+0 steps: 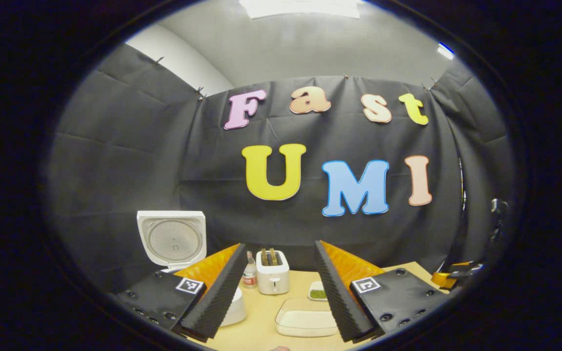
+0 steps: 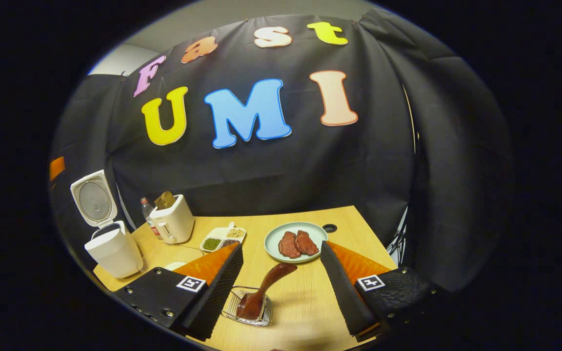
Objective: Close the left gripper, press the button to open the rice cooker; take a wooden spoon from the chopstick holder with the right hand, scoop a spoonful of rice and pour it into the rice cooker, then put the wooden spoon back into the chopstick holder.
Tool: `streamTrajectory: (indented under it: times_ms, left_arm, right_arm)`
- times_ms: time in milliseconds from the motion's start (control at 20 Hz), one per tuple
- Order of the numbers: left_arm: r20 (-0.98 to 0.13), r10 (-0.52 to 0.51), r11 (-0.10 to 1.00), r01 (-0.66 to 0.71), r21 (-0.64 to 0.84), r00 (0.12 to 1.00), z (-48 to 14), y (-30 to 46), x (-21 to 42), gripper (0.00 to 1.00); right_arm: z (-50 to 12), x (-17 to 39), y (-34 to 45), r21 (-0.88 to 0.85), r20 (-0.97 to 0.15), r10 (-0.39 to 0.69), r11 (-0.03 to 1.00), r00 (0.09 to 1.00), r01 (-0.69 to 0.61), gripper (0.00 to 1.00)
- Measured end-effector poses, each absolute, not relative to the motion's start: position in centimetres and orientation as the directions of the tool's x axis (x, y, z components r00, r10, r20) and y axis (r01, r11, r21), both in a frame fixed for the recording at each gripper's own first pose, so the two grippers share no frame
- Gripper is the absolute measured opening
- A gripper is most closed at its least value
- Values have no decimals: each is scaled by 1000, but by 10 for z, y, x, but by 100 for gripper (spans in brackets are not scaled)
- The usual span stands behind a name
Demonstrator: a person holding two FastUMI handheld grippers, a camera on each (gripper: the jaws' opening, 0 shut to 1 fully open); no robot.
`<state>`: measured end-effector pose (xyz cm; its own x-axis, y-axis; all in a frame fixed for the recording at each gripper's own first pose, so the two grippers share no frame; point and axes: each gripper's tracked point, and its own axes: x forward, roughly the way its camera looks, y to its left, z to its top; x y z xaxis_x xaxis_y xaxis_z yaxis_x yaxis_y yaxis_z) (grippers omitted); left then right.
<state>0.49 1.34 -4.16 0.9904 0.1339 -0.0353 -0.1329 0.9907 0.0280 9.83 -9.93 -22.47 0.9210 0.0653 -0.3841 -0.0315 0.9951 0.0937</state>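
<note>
The white rice cooker [image 2: 112, 251] stands at the table's far left with its lid [image 2: 93, 197] up. In the left gripper view the raised lid [image 1: 171, 239] shows above my left finger, and the cooker body [image 1: 236, 307] peeks out beside it. A clear container of rice [image 1: 305, 319] lies low between the fingers of my left gripper [image 1: 279, 247], which is open and holds nothing. A dark wooden spoon [image 2: 266, 285] stands tilted in the wire chopstick holder [image 2: 249, 307]. My right gripper [image 2: 281, 246] hangs open just above it, apart from it.
A white toaster [image 2: 173, 222] and a bottle [image 2: 147, 209] stand behind the cooker. A divided dish of beans [image 2: 222, 239] and a green plate [image 2: 273, 239] with two pieces of meat sit mid-table. The wooden table [image 2: 310, 312] ends close to the right.
</note>
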Motion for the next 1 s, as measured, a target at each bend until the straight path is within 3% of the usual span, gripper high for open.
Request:
streamTrajectory:
  times_ms: [250, 300, 350, 650, 750, 800, 850, 900, 1000]
  left_arm:
    - [-68, 69, 997, -66, 47, 995, -61, 12, 20, 95]
    - [-74, 58, 997, -54, 51, 996, -64, 17, 26, 100]
    - [-77, 51, 997, -47, 54, 996, -65, 23, 31, 96]
    - [-134, 14, 999, -7, 52, 991, -86, 62, 57, 96]
    - [-139, 6, 998, 2, 61, 990, -88, 71, 62, 100]
    - [-138, 2, 998, 7, 65, 990, -88, 74, 64, 96]
    - [-138, -5, 998, 15, 67, 990, -87, 75, 68, 100]
    - [-138, -12, 997, 22, 71, 990, -88, 76, 69, 96]
    - [-133, -16, 996, 29, 89, 991, -85, 80, 72, 96]
  right_arm:
    - [-278, 118, -89, 94, -456, 43, 996, 889, 1, 97]
    - [-287, 120, -86, 92, -468, 36, 996, 883, 9, 97]
    - [-297, 125, -86, 93, -483, 24, 995, 875, 24, 97]
    - [-329, 148, -74, 108, -505, 1, 992, 863, 62, 92]
    - [-332, 148, -67, 105, -516, 10, 993, 856, 51, 83]
    - [-334, 150, -68, 94, -514, 1, 994, 858, 56, 61]
    - [-332, 150, -66, 96, -511, 1, 994, 859, 56, 49]
    - [-324, 145, -58, 118, -500, 18, 992, 866, 48, 36]
    - [-319, 137, -42, 132, -489, 27, 990, 872, 44, 21]
